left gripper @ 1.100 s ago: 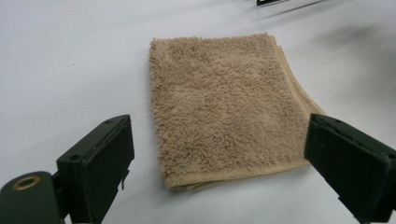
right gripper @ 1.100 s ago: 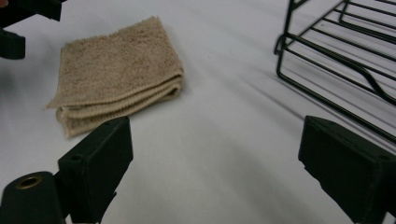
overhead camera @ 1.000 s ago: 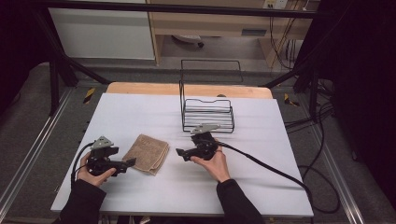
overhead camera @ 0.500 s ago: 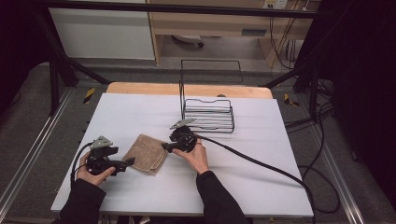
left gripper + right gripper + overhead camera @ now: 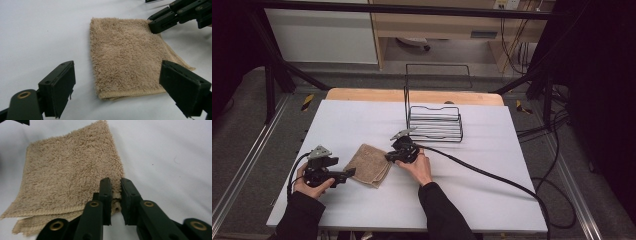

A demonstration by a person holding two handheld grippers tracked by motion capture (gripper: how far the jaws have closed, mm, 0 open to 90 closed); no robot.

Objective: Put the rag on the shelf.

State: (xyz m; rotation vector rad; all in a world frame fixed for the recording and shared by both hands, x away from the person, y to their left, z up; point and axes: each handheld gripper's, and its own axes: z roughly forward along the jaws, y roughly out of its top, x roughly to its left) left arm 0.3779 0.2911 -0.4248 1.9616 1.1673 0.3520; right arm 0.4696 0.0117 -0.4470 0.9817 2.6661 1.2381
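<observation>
**Operator:** Right gripper (image 5: 388, 156) status: I read it at the right-hand edge of the folded tan towel (image 5: 370, 164), jaws nearly pressed together with a corner of the towel's layers pinched between them. One second ago it sat clear of the cloth, nearer the wire rack (image 5: 435, 122); half a second ago it was closing on the towel; now it is on it.

**Checker:** Confirm from its own camera.

**Operator:** Right gripper view: jaws upright and parallel, a narrow slot between them, towel edge (image 5: 115, 195) caught in that slot. The towel lies flat on the white table (image 5: 492, 175), between the two grippers.

**Checker:** Left side?

**Operator:** Left gripper (image 5: 349, 172) has not shifted over the last second. Its jaws stand wide apart, pointing at the towel's near edge, just short of it and gripping nothing. In the left gripper view the towel (image 5: 125, 57) fills the gap ahead, and the other gripper (image 5: 156, 25) touches the far corner.

**Checker:** Hand pose?

**Operator:** Right hand (image 5: 417, 167) reaches forward and leftward, forearm angled across the table. Left hand (image 5: 309, 182) rests low near the front edge.
</observation>
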